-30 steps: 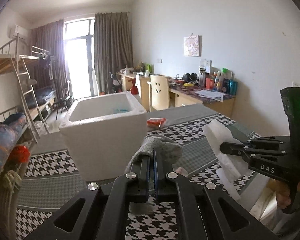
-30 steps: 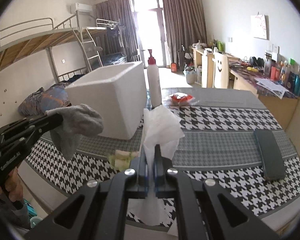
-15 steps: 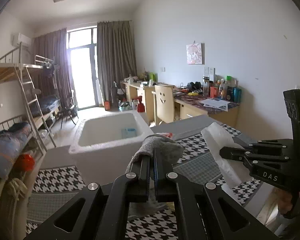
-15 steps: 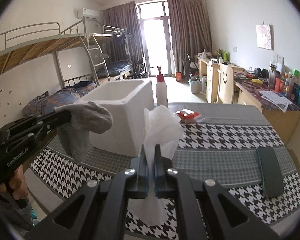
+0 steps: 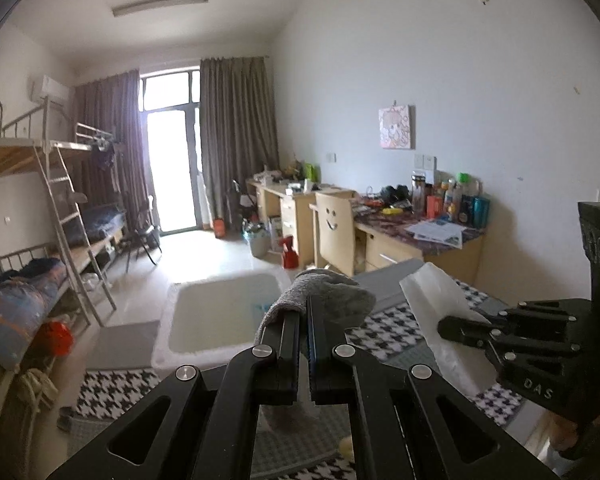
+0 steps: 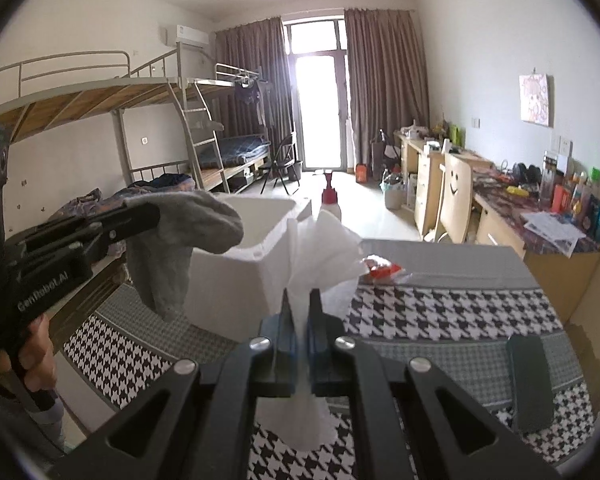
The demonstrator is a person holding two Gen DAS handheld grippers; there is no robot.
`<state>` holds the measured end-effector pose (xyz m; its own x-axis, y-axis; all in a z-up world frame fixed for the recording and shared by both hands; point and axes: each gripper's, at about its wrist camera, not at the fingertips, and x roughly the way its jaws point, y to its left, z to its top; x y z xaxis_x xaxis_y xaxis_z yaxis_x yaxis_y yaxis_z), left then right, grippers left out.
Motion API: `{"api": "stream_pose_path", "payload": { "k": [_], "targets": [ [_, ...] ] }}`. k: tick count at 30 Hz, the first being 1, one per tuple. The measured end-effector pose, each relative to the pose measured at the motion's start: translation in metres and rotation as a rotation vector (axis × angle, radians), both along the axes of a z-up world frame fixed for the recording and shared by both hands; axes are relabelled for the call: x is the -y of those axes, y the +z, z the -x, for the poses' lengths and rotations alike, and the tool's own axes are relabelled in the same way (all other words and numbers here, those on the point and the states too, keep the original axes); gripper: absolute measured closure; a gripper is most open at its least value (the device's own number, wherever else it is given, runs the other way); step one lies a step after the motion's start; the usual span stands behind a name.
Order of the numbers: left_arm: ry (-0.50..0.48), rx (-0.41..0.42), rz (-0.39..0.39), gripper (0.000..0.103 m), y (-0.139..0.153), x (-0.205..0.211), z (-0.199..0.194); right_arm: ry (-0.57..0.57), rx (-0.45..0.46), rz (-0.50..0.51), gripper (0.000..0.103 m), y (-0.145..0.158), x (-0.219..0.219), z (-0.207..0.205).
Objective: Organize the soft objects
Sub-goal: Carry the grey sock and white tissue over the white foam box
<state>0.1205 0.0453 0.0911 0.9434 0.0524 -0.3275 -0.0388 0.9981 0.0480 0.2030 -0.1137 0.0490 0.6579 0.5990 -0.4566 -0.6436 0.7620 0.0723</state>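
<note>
My left gripper [image 5: 303,312] is shut on a grey sock [image 5: 332,292], which drapes over its fingertips and hangs below them. In the right wrist view that left gripper [image 6: 152,214] comes in from the left, with the grey sock [image 6: 172,248] dangling beside the white foam box [image 6: 240,276]. My right gripper [image 6: 300,300] is shut on a white tissue [image 6: 324,248] that fans out above its fingers. Seen from the left wrist, the right gripper [image 5: 444,326] holds the tissue [image 5: 436,308] at the right. The open foam box [image 5: 220,312] lies just ahead and below.
A houndstooth cloth [image 6: 440,308] covers the table. On it lie a red snack packet [image 6: 384,270], a dark flat case [image 6: 528,384] and a red-capped white bottle [image 6: 330,200] behind the box. A bunk bed [image 5: 40,220] stands left, desks [image 5: 400,236] right.
Both grippers have risen with their loads; the foam box sits lower in both views and its inside shows more. The sock and the tissue stay gripped.
</note>
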Motion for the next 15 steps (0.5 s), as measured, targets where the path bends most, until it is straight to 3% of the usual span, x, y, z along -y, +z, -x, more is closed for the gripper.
{"api": "stream_pose_path", "payload": {
  "k": [15],
  "targets": [
    [0.022, 0.018, 0.000, 0.100, 0.026, -0.014, -0.029, 0.018, 0.031, -0.018, 0.096, 0.026, -0.014, -0.020]
  ]
}}
